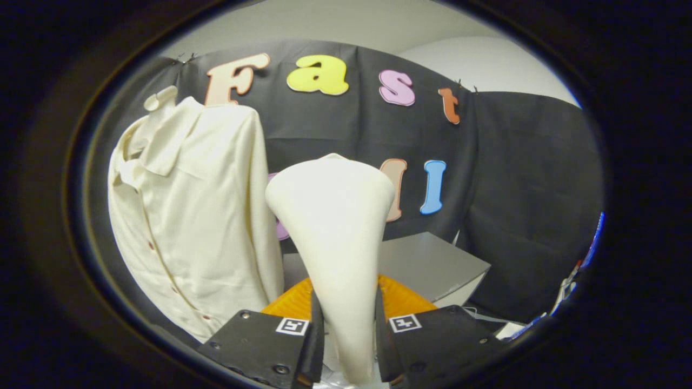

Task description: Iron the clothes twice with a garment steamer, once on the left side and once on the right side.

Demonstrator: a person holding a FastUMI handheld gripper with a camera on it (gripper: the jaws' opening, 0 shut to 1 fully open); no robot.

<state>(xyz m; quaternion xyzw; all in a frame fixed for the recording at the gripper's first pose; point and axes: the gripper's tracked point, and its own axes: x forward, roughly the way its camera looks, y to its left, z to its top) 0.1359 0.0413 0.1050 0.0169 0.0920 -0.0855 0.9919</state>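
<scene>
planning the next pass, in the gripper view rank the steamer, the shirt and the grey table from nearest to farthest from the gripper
1. Steamer: clamped between both fingers of the gripper, rising just ahead.
2. Shirt: hanging on a hanger, ahead and left of the steamer head.
3. Grey table: beyond the steamer, to its right, before the black cloth wall.

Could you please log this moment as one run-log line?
gripper: shut on steamer | shirt: hanging beside steamer head, apart | pass: not yet touching

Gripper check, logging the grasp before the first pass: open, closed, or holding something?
Gripper: closed on the garment steamer, jaws pressing its handle from both sides, head raised just right of the cream shirt.
</scene>
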